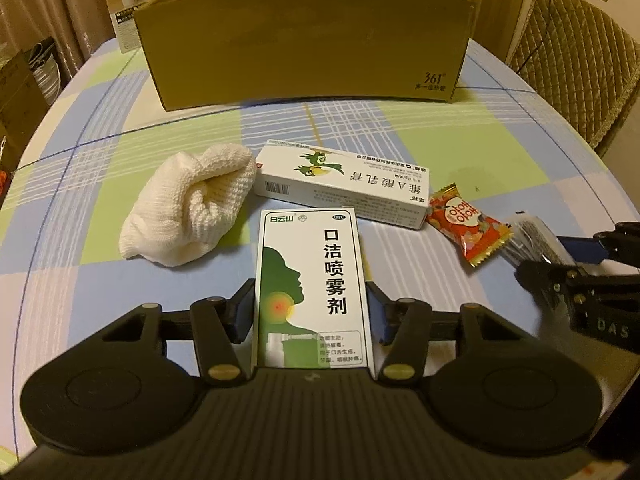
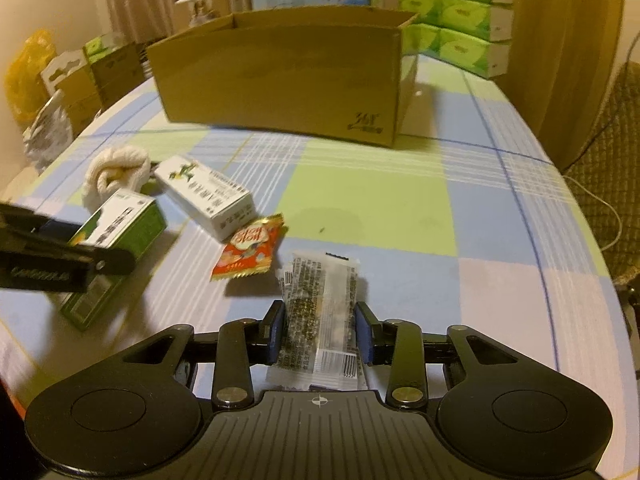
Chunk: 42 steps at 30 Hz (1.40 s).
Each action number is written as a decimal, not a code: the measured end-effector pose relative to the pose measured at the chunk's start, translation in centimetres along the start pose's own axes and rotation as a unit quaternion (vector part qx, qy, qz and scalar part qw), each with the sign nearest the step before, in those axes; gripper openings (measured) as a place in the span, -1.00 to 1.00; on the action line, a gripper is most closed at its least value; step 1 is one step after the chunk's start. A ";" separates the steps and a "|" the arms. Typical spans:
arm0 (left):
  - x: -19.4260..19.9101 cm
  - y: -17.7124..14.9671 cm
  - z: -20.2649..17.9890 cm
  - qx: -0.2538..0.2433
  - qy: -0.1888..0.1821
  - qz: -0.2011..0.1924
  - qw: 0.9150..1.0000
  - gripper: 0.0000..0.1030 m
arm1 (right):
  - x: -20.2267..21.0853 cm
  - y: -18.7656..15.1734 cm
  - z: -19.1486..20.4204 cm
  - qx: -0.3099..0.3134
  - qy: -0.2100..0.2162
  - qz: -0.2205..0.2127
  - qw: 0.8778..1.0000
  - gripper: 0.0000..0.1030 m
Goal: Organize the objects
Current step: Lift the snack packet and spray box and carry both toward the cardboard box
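Five small items lay on the checked surface [image 1: 500,128] in front of an open cardboard box [image 1: 304,40], the likely destination for all of them. Nearest the box sat a rolled white cloth [image 1: 192,204] and, just beside it, a long white medicine carton [image 1: 344,182]. The green-and-white spray box [image 1: 314,288] lay flat between the jaws of the left gripper [image 1: 312,312]; its left pad looked to be against the carton's edge while a thin gap seemed to remain on the right, so the jaws were judged not yet clamped. A red snack packet [image 2: 248,250] lay between the two tools. Smallest, the clear printed sachet [image 2: 320,312] sat in the right gripper [image 2: 320,334], whose jaws had closed onto its sides, just crumpling the film.

Risks were judged twofold: the smooth spray box could pivot or slide out on lifting if the left jaws caught it unevenly, and the limp sachet could buckle and slip through a shallow pinch. With both tools close together, a hasty lift might also knock the snack packet.
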<state>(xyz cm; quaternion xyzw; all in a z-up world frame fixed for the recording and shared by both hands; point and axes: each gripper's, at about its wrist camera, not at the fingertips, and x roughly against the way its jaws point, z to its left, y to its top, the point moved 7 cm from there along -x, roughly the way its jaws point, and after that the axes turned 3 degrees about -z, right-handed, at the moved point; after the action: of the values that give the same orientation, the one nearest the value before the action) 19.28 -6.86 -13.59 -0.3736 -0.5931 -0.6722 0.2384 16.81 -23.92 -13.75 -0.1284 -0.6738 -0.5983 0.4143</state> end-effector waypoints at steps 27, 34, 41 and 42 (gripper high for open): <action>10.2 0.1 -1.5 0.013 -0.023 -0.031 0.999 -0.02 | 8.9 1.6 2.9 -0.044 -0.005 -0.019 0.999 -0.35; 10.9 1.4 -1.6 0.005 -0.027 -0.038 0.999 -0.02 | 9.2 3.7 3.8 -0.032 0.000 -0.031 0.999 -0.35; 11.6 2.9 -1.0 0.001 -0.024 -0.049 0.999 -0.02 | 8.8 5.0 4.6 -0.025 0.009 -0.036 0.999 -0.35; 11.7 3.0 -1.0 0.001 -0.024 -0.049 0.999 -0.02 | 8.8 5.1 4.7 -0.024 0.010 -0.036 0.999 -0.35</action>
<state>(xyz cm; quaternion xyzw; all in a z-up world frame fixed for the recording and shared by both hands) 14.21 -6.92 -2.58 -0.3596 -0.6170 -0.6734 0.1913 12.79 -21.17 -3.68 -0.1081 -0.6592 -0.6303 0.3955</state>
